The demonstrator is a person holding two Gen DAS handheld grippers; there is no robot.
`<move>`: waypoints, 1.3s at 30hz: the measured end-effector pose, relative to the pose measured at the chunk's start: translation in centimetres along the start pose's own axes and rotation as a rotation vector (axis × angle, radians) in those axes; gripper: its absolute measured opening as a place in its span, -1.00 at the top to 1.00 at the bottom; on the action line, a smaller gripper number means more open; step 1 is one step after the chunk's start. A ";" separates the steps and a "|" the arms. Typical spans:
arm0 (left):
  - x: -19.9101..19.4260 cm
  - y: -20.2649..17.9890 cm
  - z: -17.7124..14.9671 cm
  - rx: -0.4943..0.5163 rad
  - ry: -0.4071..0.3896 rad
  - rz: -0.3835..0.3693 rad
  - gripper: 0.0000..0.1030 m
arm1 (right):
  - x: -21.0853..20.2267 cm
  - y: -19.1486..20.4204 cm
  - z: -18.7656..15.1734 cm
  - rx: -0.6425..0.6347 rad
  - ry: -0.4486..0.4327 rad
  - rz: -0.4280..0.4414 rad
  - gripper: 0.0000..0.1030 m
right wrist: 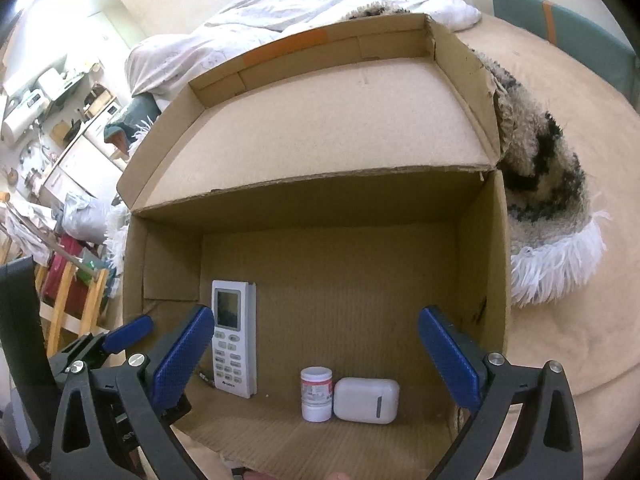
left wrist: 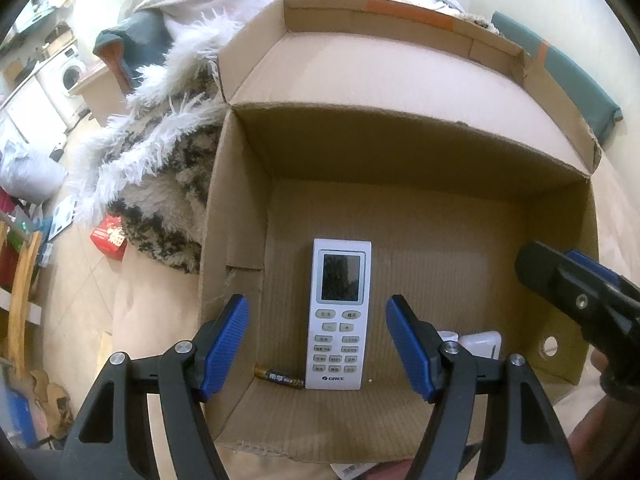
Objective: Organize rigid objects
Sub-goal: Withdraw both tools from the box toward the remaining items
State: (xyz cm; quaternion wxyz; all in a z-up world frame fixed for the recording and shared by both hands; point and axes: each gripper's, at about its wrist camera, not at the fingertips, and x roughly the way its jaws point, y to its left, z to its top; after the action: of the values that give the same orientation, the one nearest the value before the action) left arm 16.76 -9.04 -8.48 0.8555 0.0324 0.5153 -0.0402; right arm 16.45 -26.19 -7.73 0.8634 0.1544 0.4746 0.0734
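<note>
An open cardboard box (left wrist: pixel 440 152) (right wrist: pixel 340 208) lies on a beige bed. Inside lies a white GREE remote (left wrist: pixel 339 316) (right wrist: pixel 234 340), face up. A battery (left wrist: pixel 280 378) lies beside its lower end. A small white bottle with a red label (right wrist: pixel 317 394) and a white earbud case (right wrist: pixel 366 400) lie side by side near the box's front; the case also shows in the left wrist view (left wrist: pixel 482 342). My left gripper (left wrist: pixel 318 344) is open and empty above the remote. My right gripper (right wrist: pixel 316 352) is open and empty above the box's front; it also shows in the left wrist view (left wrist: pixel 576 296).
A shaggy black-and-white blanket (left wrist: pixel 160 184) (right wrist: pixel 548 184) lies against the box's far side. A white duvet (right wrist: pixel 320 0) lies behind it. A red box (left wrist: pixel 109 237) sits on the floor at left, near wooden furniture (left wrist: pixel 20 300). A teal headboard (right wrist: pixel 568 28) stands at the back right.
</note>
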 end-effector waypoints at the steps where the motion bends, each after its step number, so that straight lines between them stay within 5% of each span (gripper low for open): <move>1: -0.3 0.1 0.0 -0.002 -0.010 0.004 -0.33 | -0.1 0.0 0.0 0.003 -0.006 0.009 -1.00; 13: -4.4 1.4 0.2 -0.021 -0.076 -0.011 -0.33 | -3.5 0.2 -0.4 -0.022 -0.110 -0.006 -1.00; 22: -7.2 3.8 -2.4 -0.096 -0.068 -0.010 -0.33 | -6.4 -0.3 -3.0 -0.037 -0.097 -0.041 -1.00; 33: -6.3 4.8 -7.6 -0.104 0.007 -0.025 -0.32 | -7.4 -1.1 -8.6 -0.057 0.006 -0.079 -1.00; 39: -4.4 4.2 -9.9 -0.084 0.116 -0.068 -0.32 | -6.1 -2.2 -10.1 -0.015 0.112 -0.071 -1.00</move>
State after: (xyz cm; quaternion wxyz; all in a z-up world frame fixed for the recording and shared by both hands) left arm 6.41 -3.74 -9.15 0.8229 -0.0188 0.5660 -0.0457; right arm 4.62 -27.97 -8.73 0.8387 0.1265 0.5269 0.0549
